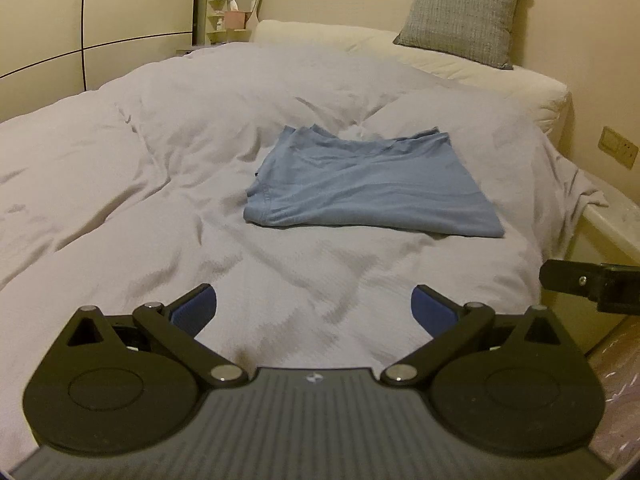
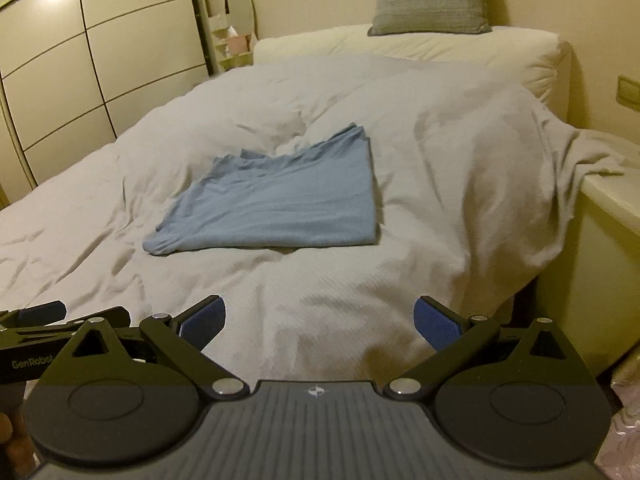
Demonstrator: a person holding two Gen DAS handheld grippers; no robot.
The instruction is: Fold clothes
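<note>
The blue shirt (image 1: 372, 188) lies folded in a rough rectangle mid-bed on the white duvet (image 1: 160, 160), and the left gripper (image 1: 314, 312) and right gripper (image 2: 320, 322) both hang short of it with fingers spread wide, holding nothing. Its long axis runs across the bed, bunched end to the left, layered edges toward the grey pillow (image 1: 460, 16). Any pinch risks catching the soft duvet or only the top layer, dragging the fold apart

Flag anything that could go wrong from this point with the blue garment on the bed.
1. The blue garment lies on a soft, rumpled duvet, so pinching an edge could catch bedding too.
2. Its far edge is bunched and uneven, and a further fold may come out crooked unless smoothed.
3. Left gripper and right gripper hover open, short of the garment and close side by side; they could bump on reaching in.
</note>
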